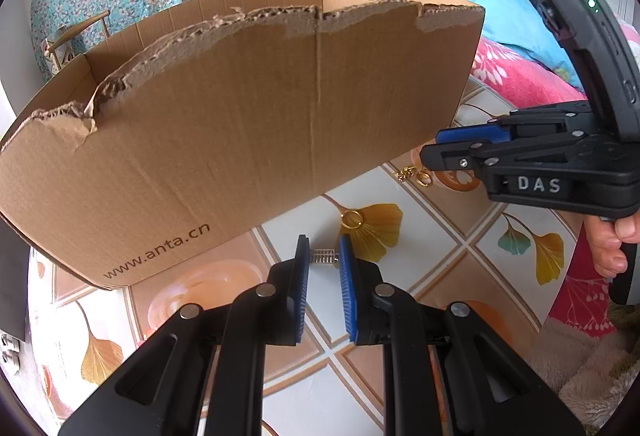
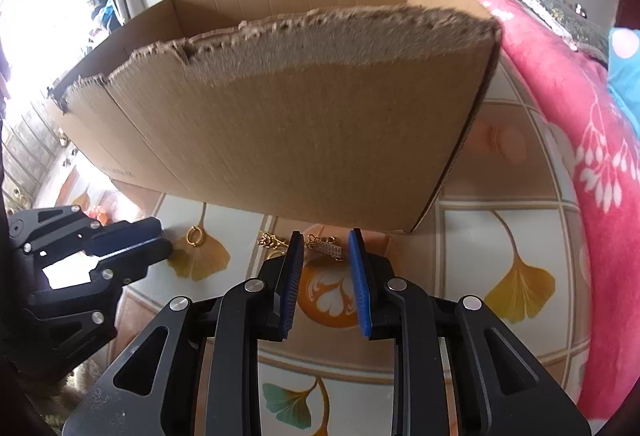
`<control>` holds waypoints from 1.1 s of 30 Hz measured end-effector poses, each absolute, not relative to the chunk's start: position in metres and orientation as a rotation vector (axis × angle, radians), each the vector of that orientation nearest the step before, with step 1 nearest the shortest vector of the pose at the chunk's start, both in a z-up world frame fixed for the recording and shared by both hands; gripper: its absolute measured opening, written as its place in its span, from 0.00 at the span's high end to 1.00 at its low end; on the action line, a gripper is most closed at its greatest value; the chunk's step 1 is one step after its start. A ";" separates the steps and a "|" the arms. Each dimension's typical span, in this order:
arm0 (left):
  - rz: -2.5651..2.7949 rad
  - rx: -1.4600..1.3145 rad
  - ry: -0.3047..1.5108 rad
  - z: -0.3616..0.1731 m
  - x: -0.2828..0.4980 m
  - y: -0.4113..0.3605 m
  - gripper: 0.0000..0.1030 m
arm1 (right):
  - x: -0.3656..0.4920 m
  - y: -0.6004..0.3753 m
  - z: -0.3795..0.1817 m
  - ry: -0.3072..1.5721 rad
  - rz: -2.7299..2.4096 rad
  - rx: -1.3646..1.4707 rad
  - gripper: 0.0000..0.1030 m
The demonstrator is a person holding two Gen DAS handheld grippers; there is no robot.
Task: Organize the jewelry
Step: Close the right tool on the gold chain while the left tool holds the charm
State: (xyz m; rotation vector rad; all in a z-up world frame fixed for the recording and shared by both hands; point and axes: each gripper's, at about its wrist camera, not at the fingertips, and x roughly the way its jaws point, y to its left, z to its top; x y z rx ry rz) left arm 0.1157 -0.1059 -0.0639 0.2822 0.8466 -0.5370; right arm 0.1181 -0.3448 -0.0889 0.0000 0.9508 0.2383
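Blue pads of the left gripper (image 1: 324,256) pinch a small silver bar clasp (image 1: 325,257) low over the tablecloth (image 1: 432,236). Right gripper (image 2: 322,242), jaws narrowly apart, hovers over a gold chain (image 2: 272,240) with nothing clamped. Gold ring (image 1: 352,218) lies just ahead, free. Torn cardboard box (image 1: 240,115) walls off the far side; open table runs rightward to the pink blanket (image 2: 580,115).

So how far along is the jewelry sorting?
Done: unclear, since the torn brown cardboard box hides its inside. In hand: the left gripper appears to pinch a small silver ribbed bar. The right gripper is open and holds nothing. Left: a gold ring and a gold chain with a silver bar lie on the leaf-patterned tabletop, outside the box.
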 end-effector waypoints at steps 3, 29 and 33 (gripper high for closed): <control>-0.537 0.282 0.846 -0.064 0.116 -0.106 0.86 | 0.123 -0.342 -0.087 0.946 0.231 -0.040 0.79; -0.531 0.292 0.827 -0.063 0.110 -0.107 0.86 | 0.102 -0.351 -0.070 0.914 0.232 -0.014 0.99; -0.530 0.296 0.825 -0.064 0.110 -0.107 0.86 | 0.103 -0.357 -0.065 0.907 0.237 0.019 0.99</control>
